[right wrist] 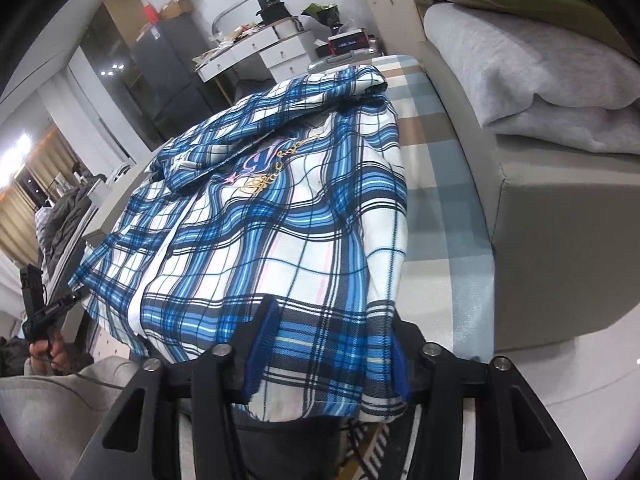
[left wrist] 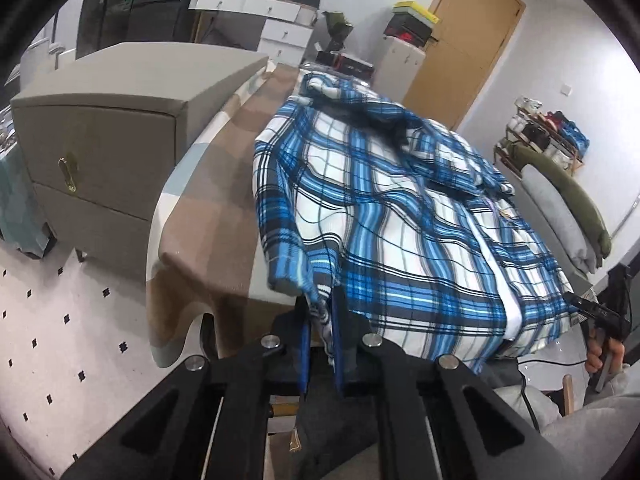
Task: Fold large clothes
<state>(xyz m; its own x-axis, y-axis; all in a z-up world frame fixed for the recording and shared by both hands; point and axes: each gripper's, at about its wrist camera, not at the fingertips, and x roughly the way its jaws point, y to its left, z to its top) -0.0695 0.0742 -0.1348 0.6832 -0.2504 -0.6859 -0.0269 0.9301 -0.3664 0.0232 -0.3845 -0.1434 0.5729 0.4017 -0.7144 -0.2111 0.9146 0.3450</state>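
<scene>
The shirt's (right wrist: 280, 208) near hem hangs off the desk (right wrist: 452, 240) behind the gripper arms, hidden. The embroidered lettering (right wrist: 276, 176) on it is too small to read. Items on the white dresser (left wrist: 256, 4) blur together.

Even, soft indoor light fills both views, bright on the white walls. In the right wrist view, lamps (right wrist: 24, 144) flare at the left edge and ceiling lights glint off a dark cabinet (right wrist: 120, 68). Fisheye distortion bends straight edges; black vignette rings the corners. Distant clutter looks slightly soft.
</scene>
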